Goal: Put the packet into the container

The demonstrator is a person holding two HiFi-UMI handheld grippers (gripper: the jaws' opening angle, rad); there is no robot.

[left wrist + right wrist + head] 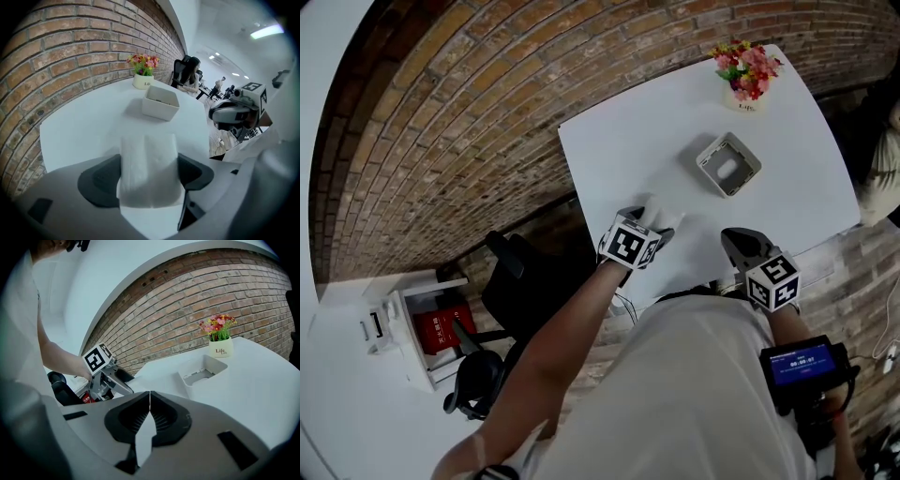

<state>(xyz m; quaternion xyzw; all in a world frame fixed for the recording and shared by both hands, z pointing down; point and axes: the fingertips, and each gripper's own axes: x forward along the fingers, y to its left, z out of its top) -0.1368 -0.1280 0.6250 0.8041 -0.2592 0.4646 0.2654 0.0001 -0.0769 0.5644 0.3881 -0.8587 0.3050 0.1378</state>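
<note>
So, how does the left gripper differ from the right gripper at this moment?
The left gripper has its jaws wide apart, while the right gripper has its jaws together. The left gripper has the white packet between its jaws, with the pads against the packet's two sides; the right gripper has nothing between its jaws. What they share: both point toward the white container, which shows ahead in each gripper view.

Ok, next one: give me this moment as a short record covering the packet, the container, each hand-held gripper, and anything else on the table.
packet: on table, between the left jaws
left hand-held gripper: pads against packet's two sides
right hand-held gripper: shut, empty, near table's edge
container: upright, beyond packet, packet not in it
other: flower pot behind container
</note>
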